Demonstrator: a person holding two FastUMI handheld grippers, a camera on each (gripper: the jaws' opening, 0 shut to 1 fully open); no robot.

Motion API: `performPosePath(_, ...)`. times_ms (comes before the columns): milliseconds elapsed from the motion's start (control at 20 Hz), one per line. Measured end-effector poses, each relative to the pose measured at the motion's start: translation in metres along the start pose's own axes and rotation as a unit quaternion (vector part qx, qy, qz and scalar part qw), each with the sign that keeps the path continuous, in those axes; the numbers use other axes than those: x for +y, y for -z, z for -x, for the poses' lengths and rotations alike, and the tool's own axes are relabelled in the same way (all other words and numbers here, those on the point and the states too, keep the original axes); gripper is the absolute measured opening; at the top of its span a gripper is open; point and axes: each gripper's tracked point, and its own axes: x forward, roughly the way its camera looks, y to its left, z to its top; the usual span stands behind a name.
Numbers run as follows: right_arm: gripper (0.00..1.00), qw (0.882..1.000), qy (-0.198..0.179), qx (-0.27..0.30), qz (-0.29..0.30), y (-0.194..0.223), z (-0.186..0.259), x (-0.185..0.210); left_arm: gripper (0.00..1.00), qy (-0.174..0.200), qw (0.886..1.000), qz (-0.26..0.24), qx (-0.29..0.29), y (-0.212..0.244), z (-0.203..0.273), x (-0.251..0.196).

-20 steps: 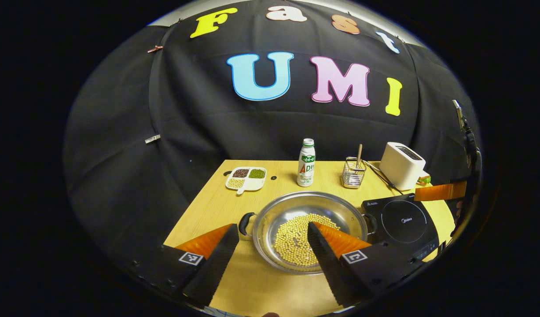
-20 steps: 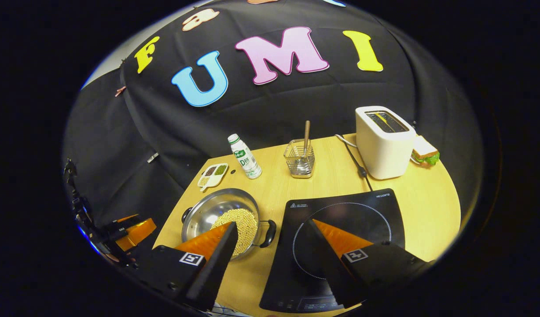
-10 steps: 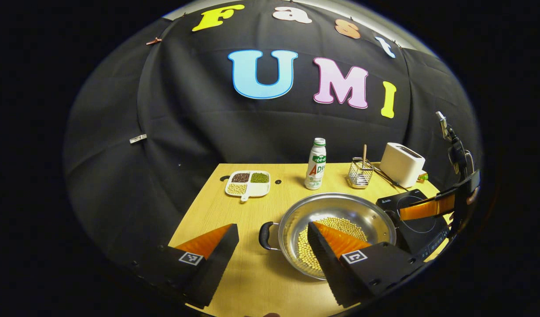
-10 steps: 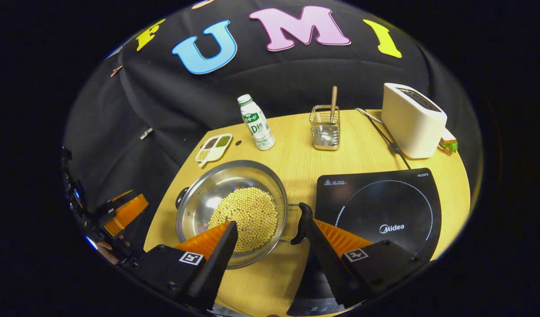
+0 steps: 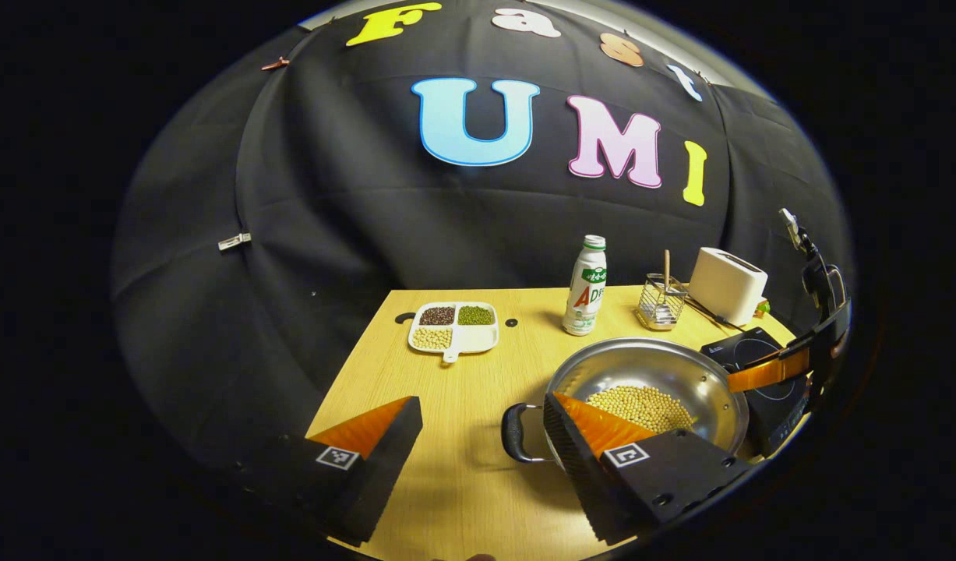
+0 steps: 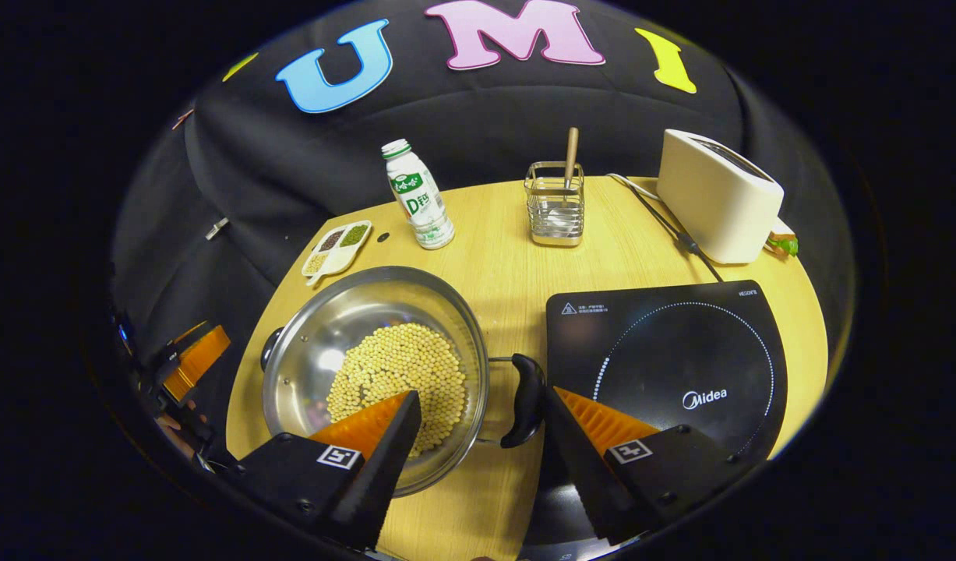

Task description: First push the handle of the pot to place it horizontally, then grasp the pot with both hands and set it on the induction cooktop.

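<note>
My right gripper is spread wide and empty, and the pot's right loop handle sits just ahead in its gap, hard by the right finger. My left gripper is open too, the left handle just ahead, close to its right finger. The steel pot of soybeans rests on the wooden table, its handle axis running left-right, just left of the induction cooktop.

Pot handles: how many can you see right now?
2. One handle sits on the pot's cooktop side, between the right tongs; the other on the far rim.
</note>
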Motion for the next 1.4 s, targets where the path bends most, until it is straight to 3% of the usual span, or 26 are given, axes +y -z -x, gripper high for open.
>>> performPosePath(300, 0.99, 1.0, -0.001, 0.013, -0.004, 0.004, -0.02, -0.001, 0.98, 0.044, 0.998, 0.021, 0.05, 0.029, -0.029, -0.01)
performPosePath(550, 0.99, 0.998, 0.008, -0.003, 0.059, 0.004, -0.03, 0.005, 0.94, 0.096, 0.987, 0.078, 0.102, 0.053, -0.05, -0.035)
performPosePath(750, 0.97, 1.0, -0.008, 0.016, 0.023, 0.007, -0.044, 0.015, 0.94, 0.113, 0.983, 0.075, 0.12, 0.062, -0.057, -0.04)
performPosePath(900, 0.89, 1.0, -0.009, 0.023, 0.016, 0.007, -0.054, 0.019, 0.87, 0.117, 0.983, 0.062, 0.131, 0.065, -0.061, -0.036)
performPosePath(1100, 0.9, 0.998, 0.005, 0.026, 0.055, 0.011, -0.065, 0.019, 0.81, 0.108, 0.983, 0.054, 0.137, 0.068, -0.064, -0.031)
performPosePath(1250, 0.72, 0.998, 0.008, 0.027, 0.052, 0.012, -0.072, 0.021, 0.78, 0.105, 0.982, 0.054, 0.145, 0.074, -0.063, -0.024)
performPosePath(1400, 0.72, 0.998, 0.013, 0.04, 0.05, 0.019, -0.077, 0.024, 0.7, 0.094, 0.983, 0.071, 0.143, 0.078, -0.067, -0.018)
